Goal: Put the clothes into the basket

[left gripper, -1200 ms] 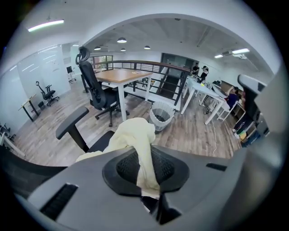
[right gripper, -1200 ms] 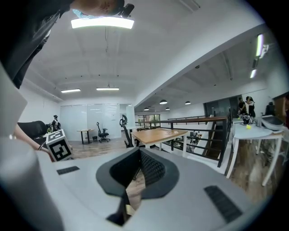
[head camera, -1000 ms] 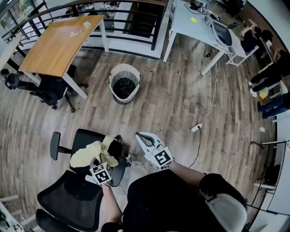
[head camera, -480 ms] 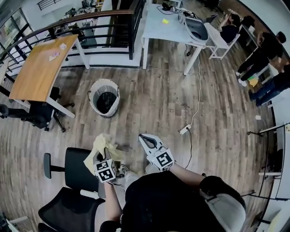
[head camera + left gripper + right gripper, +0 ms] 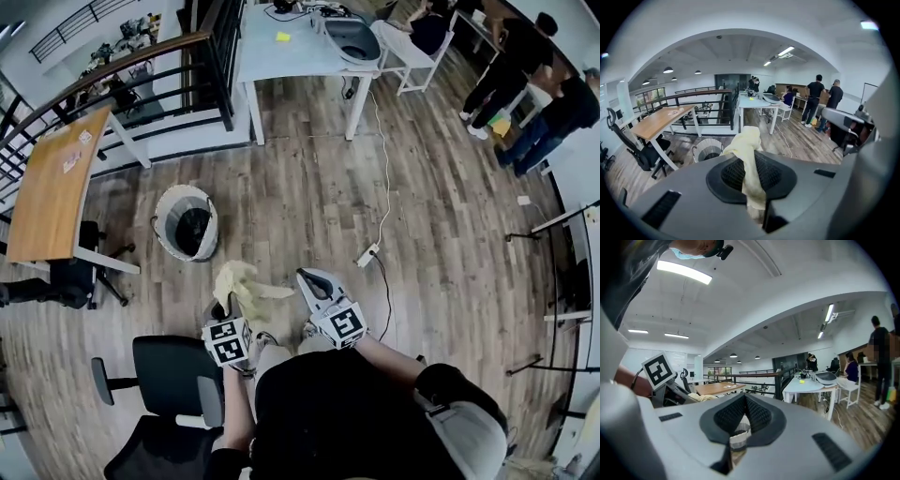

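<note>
Laundry basket (image 5: 165, 234): white, on wood floor (image 5: 441, 281), near load, up-left of it. Interior dark, contents unreadable.
Yellow garment (image 5: 242, 284): airborne, bunched fold clamped in left tool (image 5: 223, 307), rest drooping. Judged light, limp; any gathered fold serves. Garment type unclear.
Right tool (image 5: 312, 284): closed, empty.

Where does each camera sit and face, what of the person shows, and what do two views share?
Head view: on the person's head, looking steeply down at floor; shows torso, arms, left tool, right tool.
Left gripper view: on the left tool, facing the basket; jaws shut on yellow cloth.
Right gripper view: on the right tool, facing level towards the white table; jaws together.
Shared: basket and cloth, in head and left gripper views.
</note>
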